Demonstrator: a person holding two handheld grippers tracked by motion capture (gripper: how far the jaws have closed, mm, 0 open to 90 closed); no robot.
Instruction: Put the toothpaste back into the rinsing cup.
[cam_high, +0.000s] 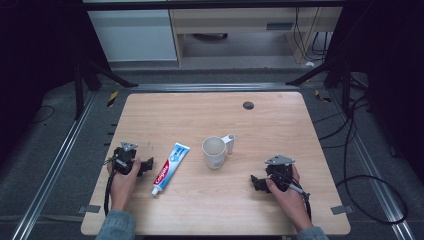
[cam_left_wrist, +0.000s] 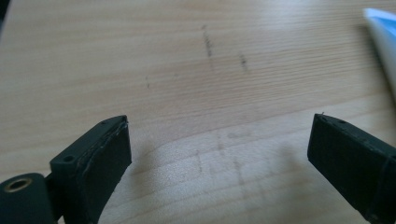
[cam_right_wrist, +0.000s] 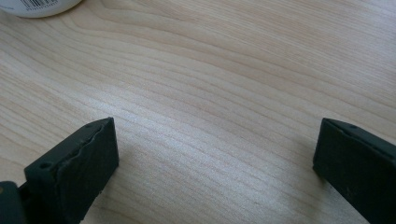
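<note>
A blue-and-white toothpaste tube (cam_high: 170, 168) lies flat on the wooden table (cam_high: 210, 115), cap end toward the front. To its right stands a cream mug (cam_high: 215, 151) with its handle pointing to the back right. My left gripper (cam_high: 149, 165) rests on the table just left of the tube, jaws wide apart and empty. In the left gripper view (cam_left_wrist: 219, 154) the tube's edge (cam_left_wrist: 385, 32) shows at the upper right. My right gripper (cam_high: 255, 182) lies to the front right of the mug, open with nothing between its jaws. The right gripper view (cam_right_wrist: 217, 163) catches the mug's base (cam_right_wrist: 39, 7) at the top left.
A dark round grommet hole (cam_high: 248, 105) sits near the table's far edge. Metal rails run along both sides of the table, and cables trail on the floor at the right (cam_high: 360, 175). Cabinets stand behind the table.
</note>
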